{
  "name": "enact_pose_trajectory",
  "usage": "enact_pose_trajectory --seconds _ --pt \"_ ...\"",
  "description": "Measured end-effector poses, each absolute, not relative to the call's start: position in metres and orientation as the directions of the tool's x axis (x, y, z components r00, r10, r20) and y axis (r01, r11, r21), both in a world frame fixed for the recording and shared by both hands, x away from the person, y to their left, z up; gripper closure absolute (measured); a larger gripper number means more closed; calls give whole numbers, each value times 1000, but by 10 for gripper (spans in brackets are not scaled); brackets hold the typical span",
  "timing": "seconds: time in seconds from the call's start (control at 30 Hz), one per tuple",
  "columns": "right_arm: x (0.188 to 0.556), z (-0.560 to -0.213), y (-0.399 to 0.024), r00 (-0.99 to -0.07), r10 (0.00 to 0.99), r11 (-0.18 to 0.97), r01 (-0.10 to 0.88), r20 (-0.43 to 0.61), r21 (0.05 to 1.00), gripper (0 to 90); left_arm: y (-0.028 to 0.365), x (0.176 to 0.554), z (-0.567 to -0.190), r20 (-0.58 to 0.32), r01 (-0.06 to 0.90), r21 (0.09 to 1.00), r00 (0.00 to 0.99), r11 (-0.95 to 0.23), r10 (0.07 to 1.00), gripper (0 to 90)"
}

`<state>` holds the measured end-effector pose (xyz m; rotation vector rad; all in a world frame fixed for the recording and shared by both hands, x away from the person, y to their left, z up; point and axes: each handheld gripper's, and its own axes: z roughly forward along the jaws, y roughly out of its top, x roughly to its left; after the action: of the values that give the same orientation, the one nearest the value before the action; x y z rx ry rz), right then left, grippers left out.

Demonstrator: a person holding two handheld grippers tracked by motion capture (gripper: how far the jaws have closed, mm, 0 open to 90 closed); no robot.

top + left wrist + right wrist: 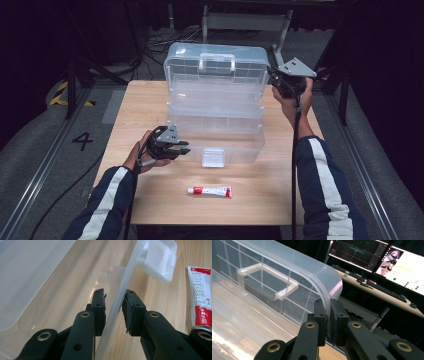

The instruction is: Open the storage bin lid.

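Claws both grip one clear plastic box [215, 107]: left claw [113, 312] pinches its front wall, right claw [328, 322] its raised lid; one tube [210, 191] lies on the worktop [150, 200].

Tube [200, 300] cut off at right edge, its print too small to read

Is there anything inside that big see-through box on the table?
The clear box stands open with its lid raised. Through its walls the trays look empty, and only the wooden table shows beneath. The tube lies outside, in front. Glare hides some tray corners.
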<state>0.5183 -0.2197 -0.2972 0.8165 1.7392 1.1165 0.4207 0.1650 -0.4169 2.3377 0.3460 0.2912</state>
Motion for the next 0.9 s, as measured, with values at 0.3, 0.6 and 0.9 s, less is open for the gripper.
enact_pose_trajectory --seconds 0.3,0.6,0.9 --pt "530 -296 -220 -390 869 362 78 -305 929 849 164 421 -417 104 157 704 942 -692 319 741" --pt "548 -295 -220 -401 873 345 105 -278 933 848 163 421 -416 100 159 698 944 -698 315 750" --pt "565 -294 -220 -412 875 334 136 -253 933 846 163 422 -416 101 152 697 947 -701 306 755"
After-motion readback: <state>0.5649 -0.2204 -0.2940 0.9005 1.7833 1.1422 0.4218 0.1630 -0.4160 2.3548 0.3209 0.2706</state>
